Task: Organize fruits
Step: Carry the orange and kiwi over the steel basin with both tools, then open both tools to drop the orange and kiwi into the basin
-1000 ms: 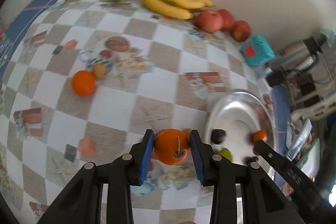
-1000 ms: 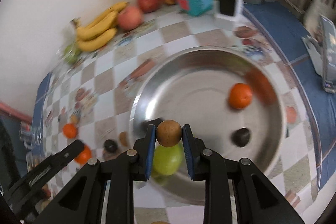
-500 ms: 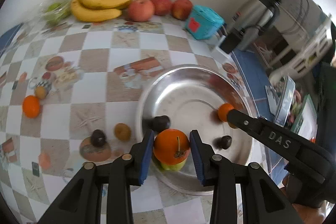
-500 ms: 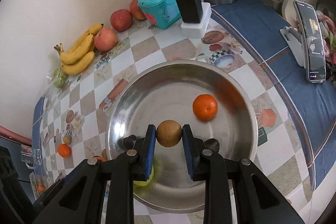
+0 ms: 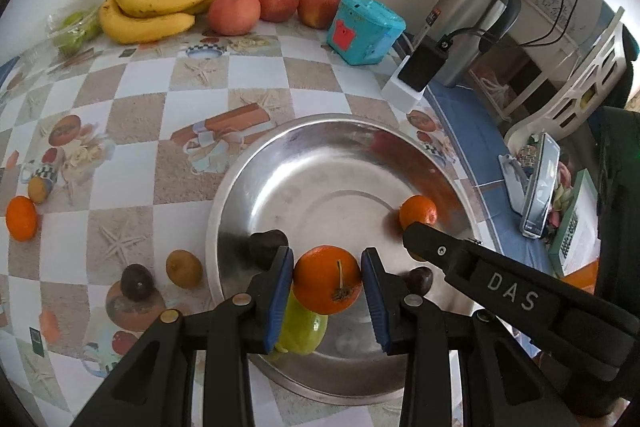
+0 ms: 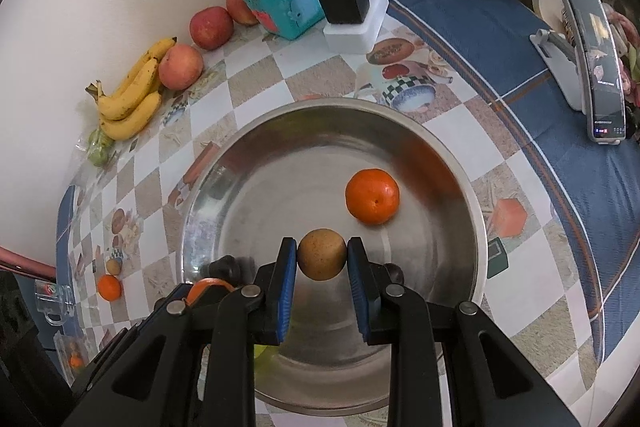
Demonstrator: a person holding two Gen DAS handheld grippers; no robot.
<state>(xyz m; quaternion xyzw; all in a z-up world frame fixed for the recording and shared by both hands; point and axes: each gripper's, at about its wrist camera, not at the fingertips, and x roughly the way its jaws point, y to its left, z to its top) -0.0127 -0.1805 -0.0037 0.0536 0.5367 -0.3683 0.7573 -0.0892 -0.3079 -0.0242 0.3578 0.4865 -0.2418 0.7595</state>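
Note:
My left gripper [image 5: 327, 279] is shut on an orange [image 5: 326, 277] with a dry stem, hanging over the near side of the steel bowl [image 5: 320, 131]. Under it in the bowl lie a green fruit [image 5: 304, 327], two dark fruits [image 5: 267, 242] and another orange [image 5: 418, 211]. My right gripper [image 6: 322, 255] is shut on a round brown fruit [image 6: 322, 254] above the bowl [image 6: 460, 167], close to the loose orange [image 6: 372, 197]. The two grippers hang side by side over the bowl.
On the checked tablecloth left of the bowl lie a brown fruit [image 5: 184, 269], a dark fruit [image 5: 137, 282], an orange [image 5: 21, 218] and a small brown fruit [image 5: 38, 189]. Bananas [image 5: 160, 3], apples [image 5: 234, 13], a teal box [image 5: 364, 29], a kettle [image 5: 472, 27] and a phone stand [image 5: 540, 183] line the back and right.
My left gripper carried its orange rightward from over the tablecloth to over the bowl and rolled. My right gripper drifted a little across the bowl, still holding the brown fruit.

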